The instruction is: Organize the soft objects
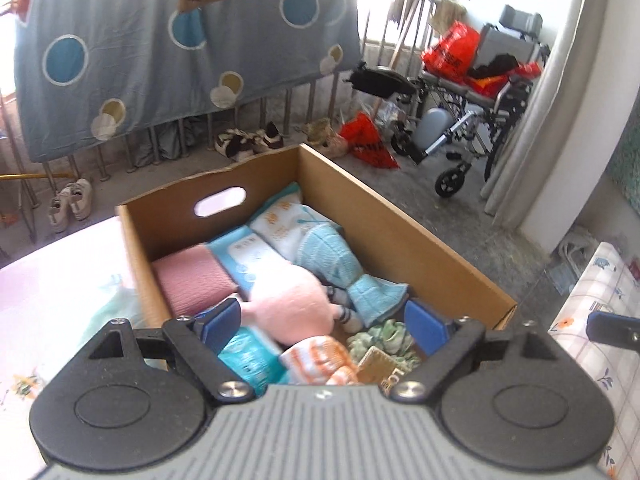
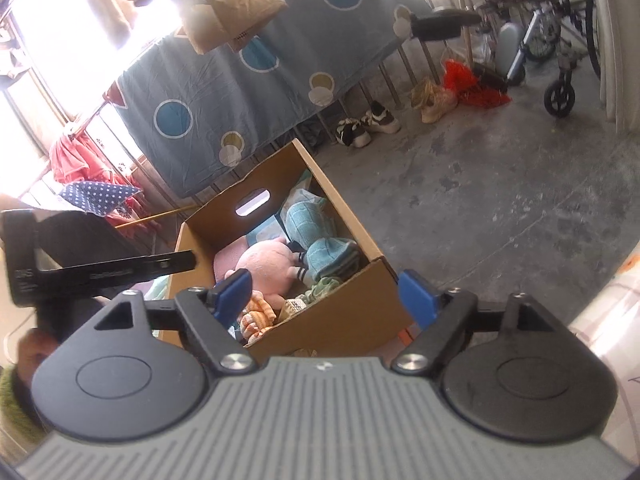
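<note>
Both the left gripper and right gripper hovered wide open and empty above the cardboard box, where the loosely piled pink plush risked snagging.

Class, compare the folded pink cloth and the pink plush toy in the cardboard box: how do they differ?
The folded pink cloth is dusty pink, flat and ribbed; the pink plush toy is paler, rounded and fuzzy. The cloth lies against the left wall of the cardboard box; the toy lies mid-box, across other items. Both are soft, and neither is gripped.
</note>
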`<act>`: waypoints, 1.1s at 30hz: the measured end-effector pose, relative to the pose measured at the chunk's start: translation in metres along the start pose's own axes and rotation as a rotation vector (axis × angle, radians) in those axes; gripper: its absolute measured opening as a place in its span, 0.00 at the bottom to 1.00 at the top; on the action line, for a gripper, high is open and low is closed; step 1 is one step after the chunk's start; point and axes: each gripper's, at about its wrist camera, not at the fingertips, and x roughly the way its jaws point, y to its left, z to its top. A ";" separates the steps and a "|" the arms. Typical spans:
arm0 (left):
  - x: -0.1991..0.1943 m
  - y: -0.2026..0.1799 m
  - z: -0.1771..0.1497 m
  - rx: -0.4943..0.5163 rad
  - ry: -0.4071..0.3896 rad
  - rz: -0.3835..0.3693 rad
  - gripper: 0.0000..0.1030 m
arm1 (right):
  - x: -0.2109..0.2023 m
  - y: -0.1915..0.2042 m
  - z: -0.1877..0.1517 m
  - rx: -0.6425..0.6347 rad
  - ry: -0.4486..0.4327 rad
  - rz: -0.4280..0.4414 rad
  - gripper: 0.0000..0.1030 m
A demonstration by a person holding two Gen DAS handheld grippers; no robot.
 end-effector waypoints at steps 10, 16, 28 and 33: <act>-0.091 0.071 -0.074 -0.129 -0.098 0.191 0.94 | 0.003 0.070 -0.022 -0.111 -0.021 0.045 0.99; -0.122 0.099 -0.130 -0.216 -0.119 0.296 1.00 | 0.026 0.109 -0.061 -0.121 -0.012 0.088 0.99; -0.142 0.097 -0.166 -0.237 -0.064 0.488 1.00 | 0.061 0.156 -0.104 -0.290 0.092 -0.065 0.99; -0.140 0.086 -0.157 -0.195 -0.036 0.503 1.00 | 0.064 0.169 -0.106 -0.412 0.040 -0.177 0.99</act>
